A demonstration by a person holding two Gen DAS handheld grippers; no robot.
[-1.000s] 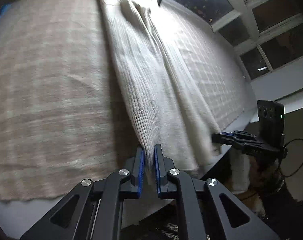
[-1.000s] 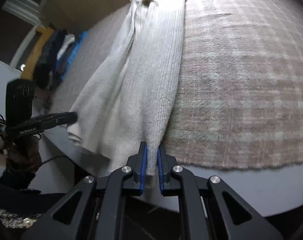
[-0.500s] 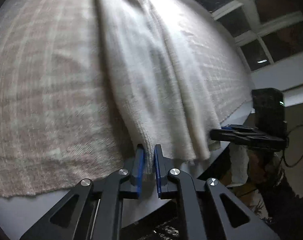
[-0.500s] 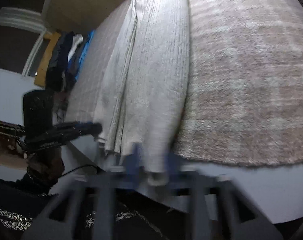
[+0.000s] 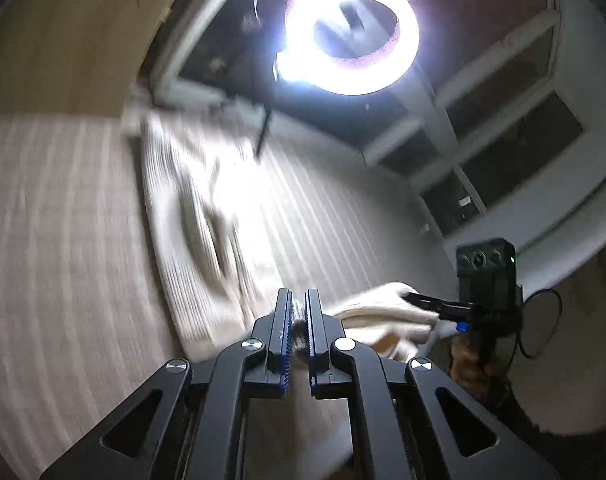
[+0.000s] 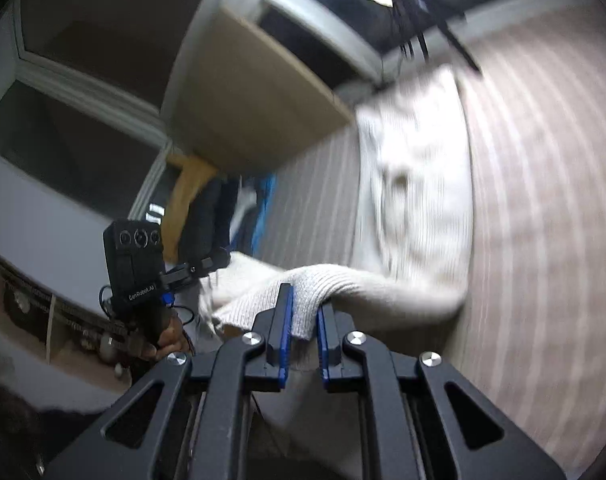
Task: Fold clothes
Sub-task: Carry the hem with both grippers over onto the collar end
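Observation:
A cream ribbed knit garment (image 5: 191,220) lies lengthwise on the plaid blanket (image 5: 55,240). Its near hem is lifted off the surface and stretched between both grippers. My left gripper (image 5: 297,312) is shut on one hem corner, with knit pinched between its blue pads. In the right wrist view the same garment (image 6: 419,208) runs away from me, and my right gripper (image 6: 305,308) is shut on the other hem corner. Each gripper shows in the other's view, the right gripper (image 5: 423,302) and the left gripper (image 6: 207,264), both holding the raised hem. Both views are motion-blurred.
A bright ring lamp (image 5: 351,36) hangs above the far end. Dark window panes (image 5: 515,136) line the right. A wooden board (image 6: 255,112) and a pile of dark, yellow and blue clothes (image 6: 219,216) stand at the left edge. A thin black stand (image 6: 455,44) rises beyond the garment.
Both grippers have risen and tilted upward, lifting the garment's near hem off the blanket. The views now take in the lamp and windows instead of looking down on the blanket.

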